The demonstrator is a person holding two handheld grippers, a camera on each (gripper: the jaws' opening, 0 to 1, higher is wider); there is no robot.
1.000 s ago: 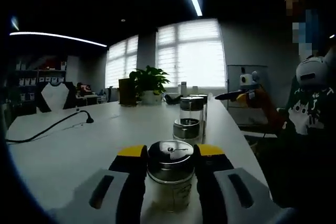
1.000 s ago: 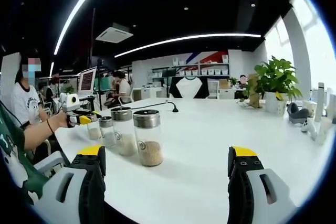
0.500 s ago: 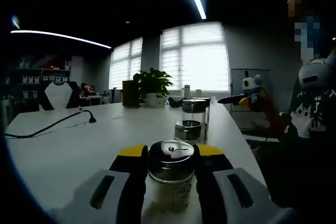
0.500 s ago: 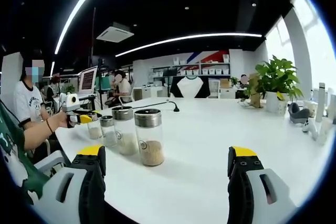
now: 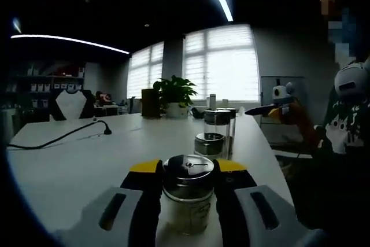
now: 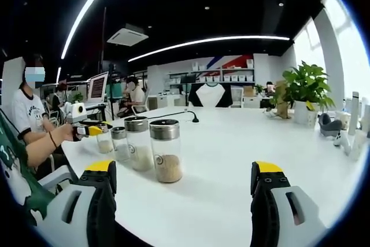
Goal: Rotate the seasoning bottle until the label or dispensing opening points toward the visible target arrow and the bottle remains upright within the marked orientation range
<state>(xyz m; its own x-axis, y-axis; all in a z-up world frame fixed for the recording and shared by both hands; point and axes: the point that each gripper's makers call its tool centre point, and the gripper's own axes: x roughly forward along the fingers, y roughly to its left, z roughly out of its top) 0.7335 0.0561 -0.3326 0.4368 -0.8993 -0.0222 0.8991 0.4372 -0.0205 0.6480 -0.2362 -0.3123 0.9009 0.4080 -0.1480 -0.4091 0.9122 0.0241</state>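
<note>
The clear glass seasoning bottle with a steel shaker lid stands upright near the edge of the white table, first in a row of four like bottles. The left gripper pinches it, its yellow-tipped black jaws pressed against both sides just under the lid. The same bottle appears at the row's far end in the right gripper view. The right gripper holds nothing, jaws spread wide above bare tabletop. No target arrow or label is discernible. Risks, as judged: a high grip could tip the bottle during twisting, and the nearest neighbouring bottle could be knocked.
</note>
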